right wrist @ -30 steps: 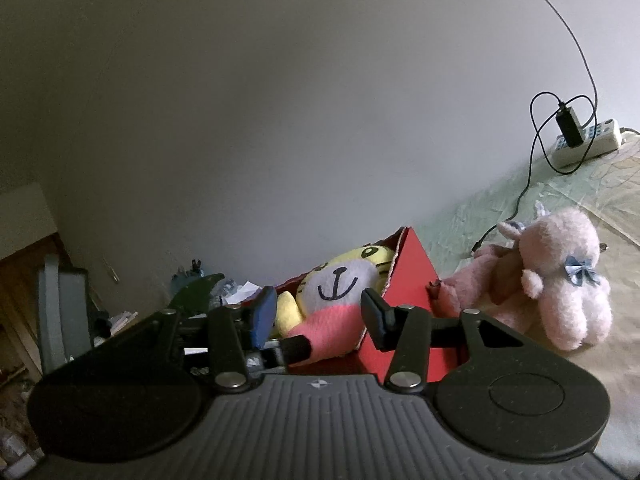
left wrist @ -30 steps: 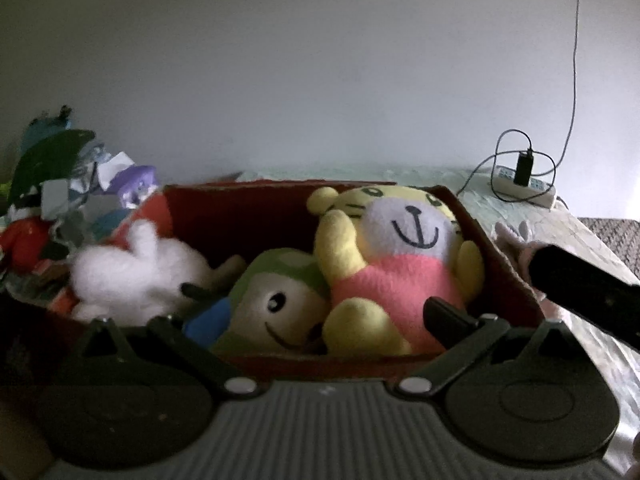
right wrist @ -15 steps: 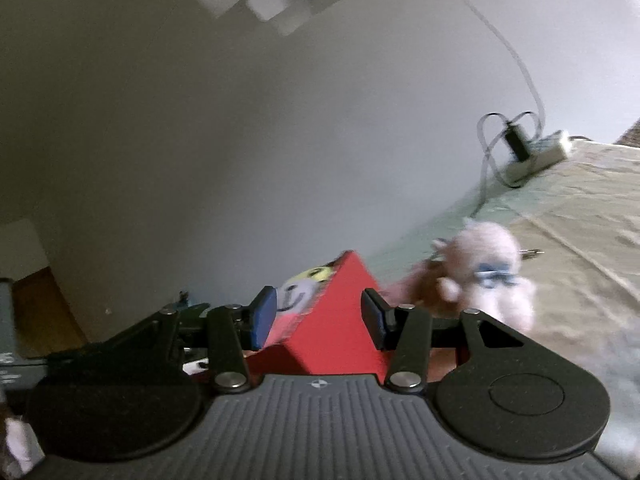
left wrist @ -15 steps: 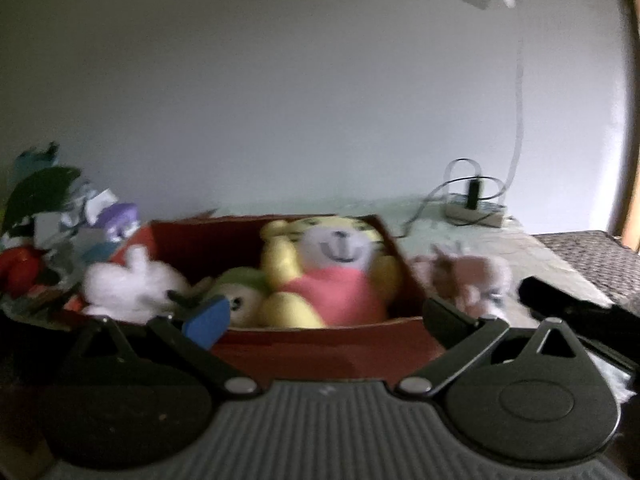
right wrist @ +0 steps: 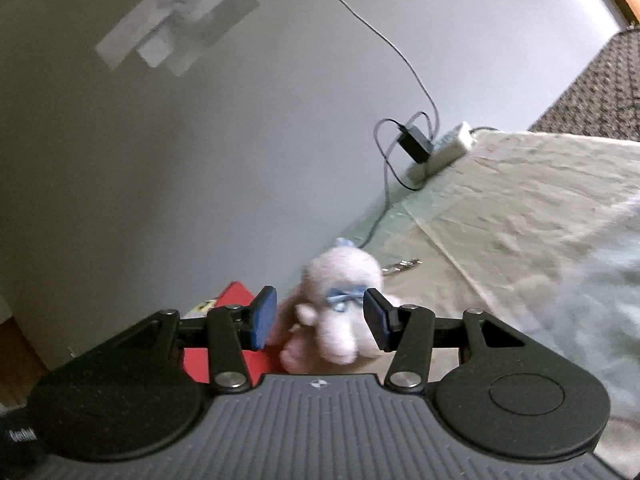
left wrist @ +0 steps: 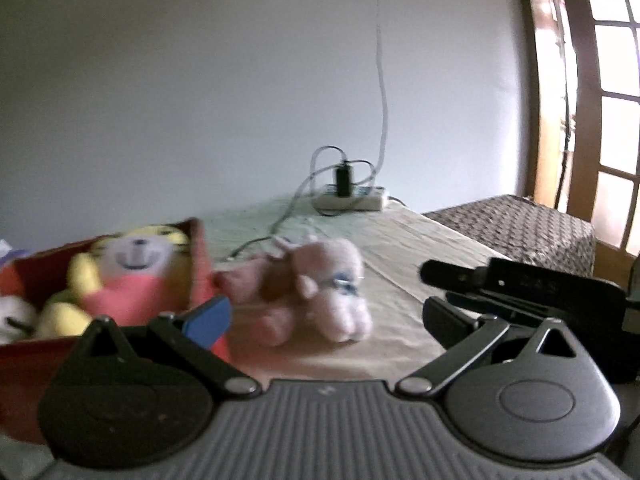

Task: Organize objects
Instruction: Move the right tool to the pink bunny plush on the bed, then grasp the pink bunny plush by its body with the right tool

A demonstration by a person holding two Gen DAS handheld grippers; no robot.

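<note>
Fluffy pale-pink plush toy with a blue bow (right wrist: pixel 340 304) lies on the bed just beside the red cardboard box (left wrist: pixel 200 248), outside it. Right gripper (right wrist: pixel 320 318) spread wide, straddling the toy, not clamped. Left gripper (left wrist: pixel 324 314) apart, empty. Risk: pinching only loose fur, so the toy could slip; the darker pink plush (left wrist: pixel 256 292) touching it may drag along.

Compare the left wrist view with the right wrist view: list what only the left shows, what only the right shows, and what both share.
Only the left wrist view shows the yellow tiger plush inside the red box, the window, and the right claw from the side, open. Only the right wrist view shows the taped paper on the wall. Both share the pink plush lying on the bed, outside the box, and the power strip with its cables. The right claw brackets the pink plush without gripping it; the left claw is open.
</note>
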